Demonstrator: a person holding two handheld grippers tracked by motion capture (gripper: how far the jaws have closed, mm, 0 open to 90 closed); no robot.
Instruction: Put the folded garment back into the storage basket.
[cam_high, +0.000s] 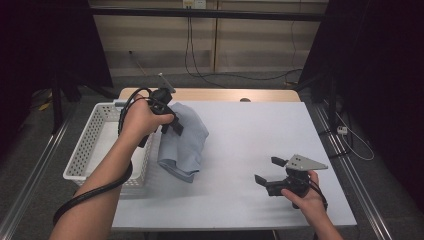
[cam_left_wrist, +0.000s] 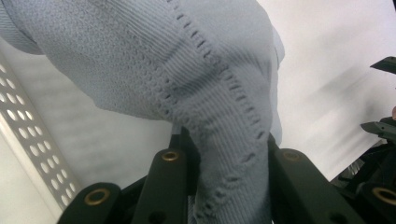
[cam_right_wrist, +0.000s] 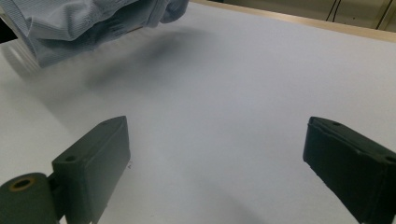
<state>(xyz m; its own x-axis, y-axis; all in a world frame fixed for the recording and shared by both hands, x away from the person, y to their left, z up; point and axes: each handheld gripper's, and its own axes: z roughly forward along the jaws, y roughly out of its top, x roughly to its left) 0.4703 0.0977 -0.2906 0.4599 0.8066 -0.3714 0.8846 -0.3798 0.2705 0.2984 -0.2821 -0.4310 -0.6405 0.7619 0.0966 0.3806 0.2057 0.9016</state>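
Note:
A light blue knitted garment (cam_high: 184, 142) hangs bunched above the left part of the white table, its lower end trailing toward the tabletop. My left gripper (cam_high: 170, 121) is shut on its upper fold, and in the left gripper view the knit (cam_left_wrist: 219, 93) is pinched between the two black jaws. My right gripper (cam_high: 267, 171) rests low at the front right of the table, open, with bare table between its jaws (cam_right_wrist: 215, 154). The garment (cam_right_wrist: 88, 23) hangs at the top left of the right gripper view.
A white perforated basket (cam_high: 95, 145) stands at the table's left edge, right beside the hanging garment. The white tabletop (cam_high: 260, 130) stretches between the two grippers. Cables (cam_high: 200, 70) lie on the floor behind the table.

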